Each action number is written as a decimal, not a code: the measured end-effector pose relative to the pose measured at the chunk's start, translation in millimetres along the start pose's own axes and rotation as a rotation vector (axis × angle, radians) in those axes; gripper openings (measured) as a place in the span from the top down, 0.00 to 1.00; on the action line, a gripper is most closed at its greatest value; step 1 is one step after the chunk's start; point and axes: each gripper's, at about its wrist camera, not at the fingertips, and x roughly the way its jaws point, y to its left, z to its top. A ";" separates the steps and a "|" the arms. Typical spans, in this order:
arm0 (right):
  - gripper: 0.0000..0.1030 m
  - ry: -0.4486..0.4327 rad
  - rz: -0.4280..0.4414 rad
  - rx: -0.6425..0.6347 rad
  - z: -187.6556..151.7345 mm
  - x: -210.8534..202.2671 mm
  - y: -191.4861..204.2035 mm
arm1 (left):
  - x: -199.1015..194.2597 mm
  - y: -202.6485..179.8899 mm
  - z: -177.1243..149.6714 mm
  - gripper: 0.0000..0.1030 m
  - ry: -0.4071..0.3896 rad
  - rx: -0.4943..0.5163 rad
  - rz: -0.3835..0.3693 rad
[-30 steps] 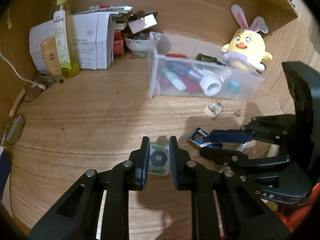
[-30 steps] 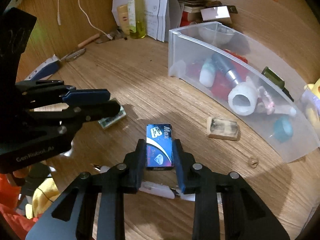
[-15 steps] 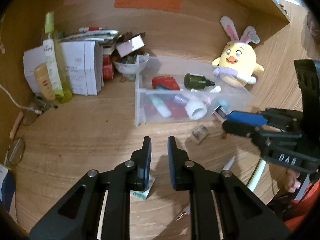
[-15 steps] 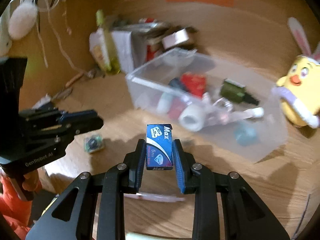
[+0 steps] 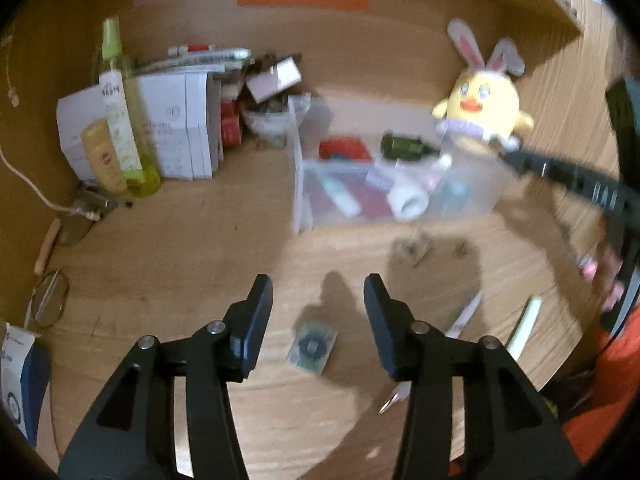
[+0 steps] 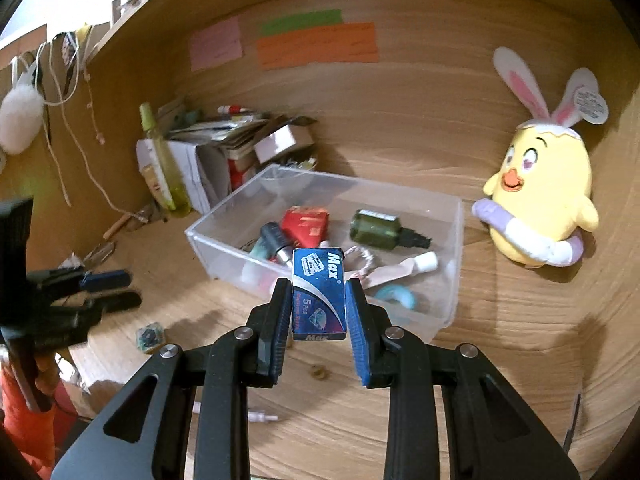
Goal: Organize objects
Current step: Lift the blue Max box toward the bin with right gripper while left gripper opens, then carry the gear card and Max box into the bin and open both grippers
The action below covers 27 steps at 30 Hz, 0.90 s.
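Between the pads of the right gripper [image 6: 318, 304], held off the counter [image 6: 500, 340]: a small blue "Max" razor-blade box [image 6: 319, 293], clamped by its two long sides, long axis running straight ahead along the fingers, printed face up, far short end aimed at the bin. Directly ahead and below, partly hidden by the box: a clear plastic bin [image 6: 456, 240], open-topped, long axis running from near left to far right, already holding a dark green bottle [image 6: 376, 229], a red packet [image 6: 306, 222], a white tube and other small items. Nearest bin wall just beyond the box's far end, so probably only a short carry forward before release; right hand clearly the nearer one to the bin. Over on the left, low above the counter: left gripper [image 5: 318, 300], jaws opening, nothing pressed between them. Lying flat on the wood below and between its fingers, apart from both pads: a small greenish packet with a dark ring [image 5: 313, 346], slightly tilted, long axis roughly along the fingers. Right of the bin, against the back wall: a yellow plush chick with bunny ears [image 6: 540, 208].
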 end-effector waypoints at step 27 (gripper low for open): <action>0.76 -0.037 -0.078 0.047 34.5 18.7 -39.3 | 20.3 -11.5 26.7 0.77 -0.022 0.008 -0.001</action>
